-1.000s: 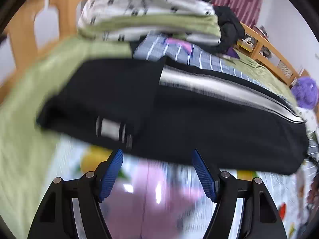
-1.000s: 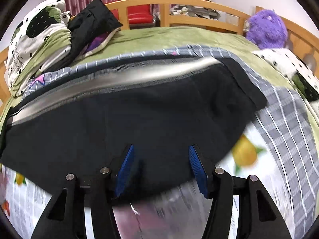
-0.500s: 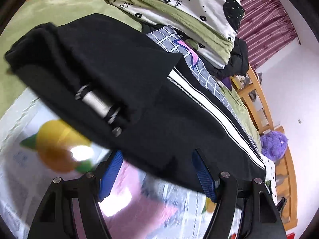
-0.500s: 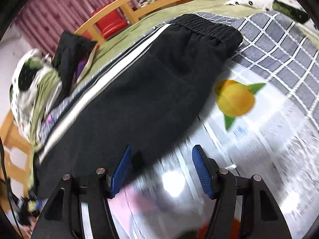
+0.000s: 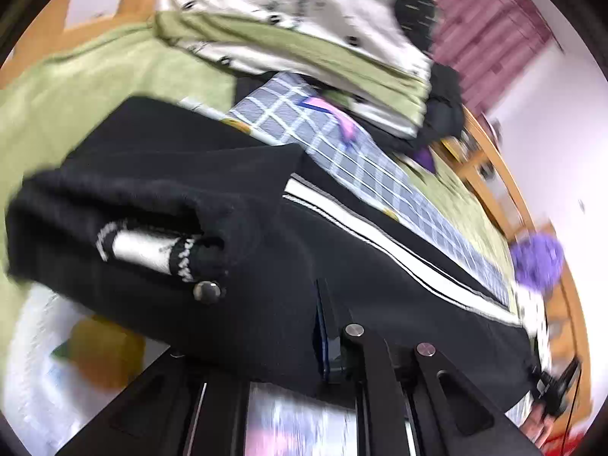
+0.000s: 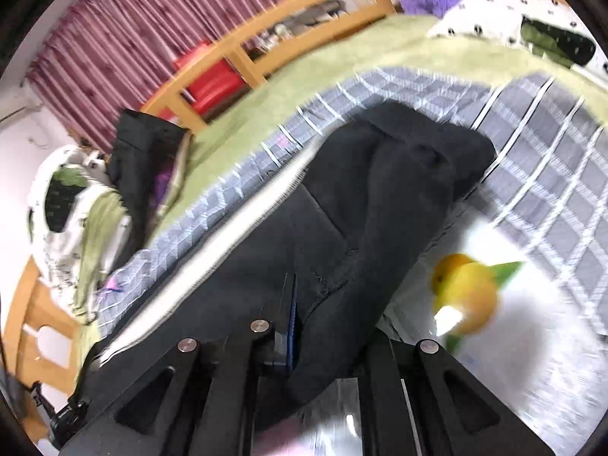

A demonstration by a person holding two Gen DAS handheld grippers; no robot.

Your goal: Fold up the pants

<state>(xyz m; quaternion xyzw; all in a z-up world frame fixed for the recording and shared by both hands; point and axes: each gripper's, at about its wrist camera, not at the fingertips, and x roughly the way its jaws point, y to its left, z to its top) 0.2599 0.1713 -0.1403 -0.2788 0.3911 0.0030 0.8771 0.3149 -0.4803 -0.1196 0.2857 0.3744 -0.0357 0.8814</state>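
Observation:
Black pants [image 5: 235,235] with a white side stripe [image 5: 383,243] lie across the bed; in the left wrist view the cuff end with a snap button [image 5: 207,292] is folded over. My left gripper [image 5: 266,342] is pushed onto the near edge of the pants; one blue pad [image 5: 321,342] shows and cloth hides the other finger. In the right wrist view the pants [image 6: 380,205] show the waistband end. My right gripper [image 6: 330,326] is likewise around the near edge, one blue pad [image 6: 292,326] visible, the other finger under cloth.
A glossy printed sheet with orange fruit [image 6: 467,296] covers the near bed. A grey checked cloth [image 6: 551,174] and green blanket [image 5: 95,87] lie beyond. Piled bedding [image 5: 304,26], a wooden bed rail [image 6: 266,57] and a purple plush [image 5: 535,262] stand behind.
Both grippers have moved forward onto the near edge of the pants. The jaws, open and clear of the cloth before, now have cloth between them and stand narrower.

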